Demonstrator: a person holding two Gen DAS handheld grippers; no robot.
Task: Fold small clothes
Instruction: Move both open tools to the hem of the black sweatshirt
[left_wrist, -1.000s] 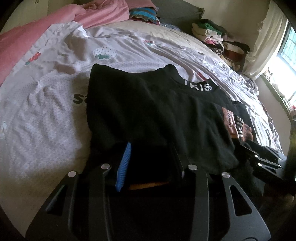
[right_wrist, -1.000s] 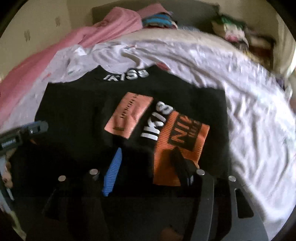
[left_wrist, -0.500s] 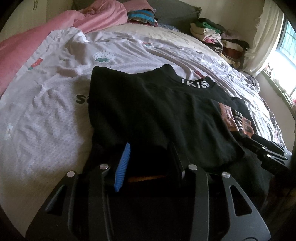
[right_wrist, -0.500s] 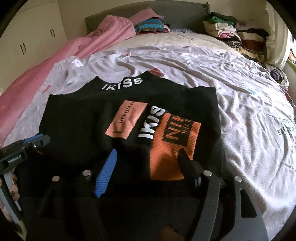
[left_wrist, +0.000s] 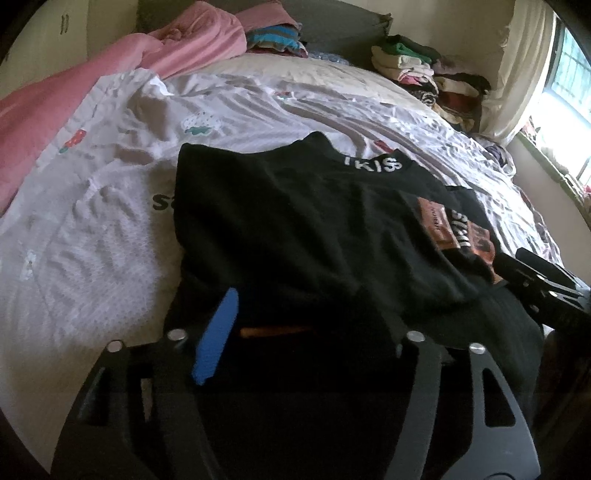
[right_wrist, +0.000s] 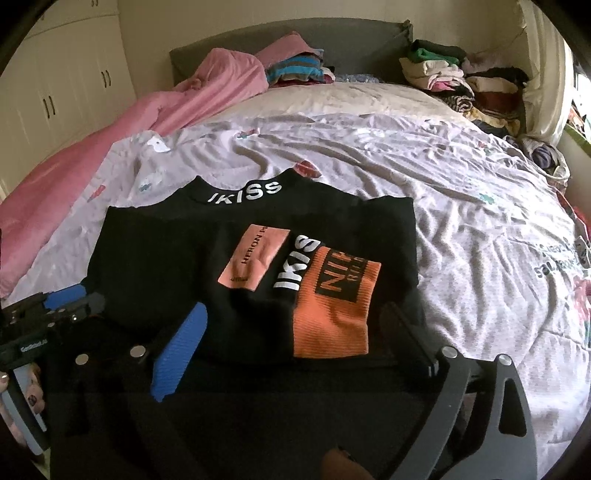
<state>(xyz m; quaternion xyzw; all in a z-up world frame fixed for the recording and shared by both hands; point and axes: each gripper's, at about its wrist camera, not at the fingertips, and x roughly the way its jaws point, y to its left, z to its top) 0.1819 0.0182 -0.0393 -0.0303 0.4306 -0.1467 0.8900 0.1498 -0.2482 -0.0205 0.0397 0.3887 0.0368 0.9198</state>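
My right tool (right_wrist: 291, 328) stands with its jaws wide apart; they have just been opening, and the near hem of the black top (right_wrist: 155, 266) lies between the blue finger (right_wrist: 181, 347) and the dark one without either pad pressing on it. My left tool (left_wrist: 306, 314) is likewise apart, jaws having just been opening, with the black fabric's near edge lying loose between its fingers and nothing clamped. From the right wrist view I can see the left tool (right_wrist: 70, 306) off at the left edge, resting just beside the top's lower left corner; from the left wrist view the right tool (left_wrist: 532, 280) shows at the far right, by the orange patches.

The black top lies flat on the bed, folded into a compact rectangle, collar pointing away from me with white lettering across it. On its front sit a salmon patch (right_wrist: 255, 258) and a brighter orange ribbed panel (right_wrist: 332, 306), with a white-lettered strip between them.

Under it spreads a wrinkled pale printed sheet (right_wrist: 461, 229). A pink blanket (right_wrist: 122, 125) runs along the left side of the bed. By the grey headboard (right_wrist: 351, 40) I see a striped folded bundle (right_wrist: 295, 70) and, to the right, a stack of folded clothes (right_wrist: 454, 77). White wardrobe doors (right_wrist: 55, 81) stand at the far left.
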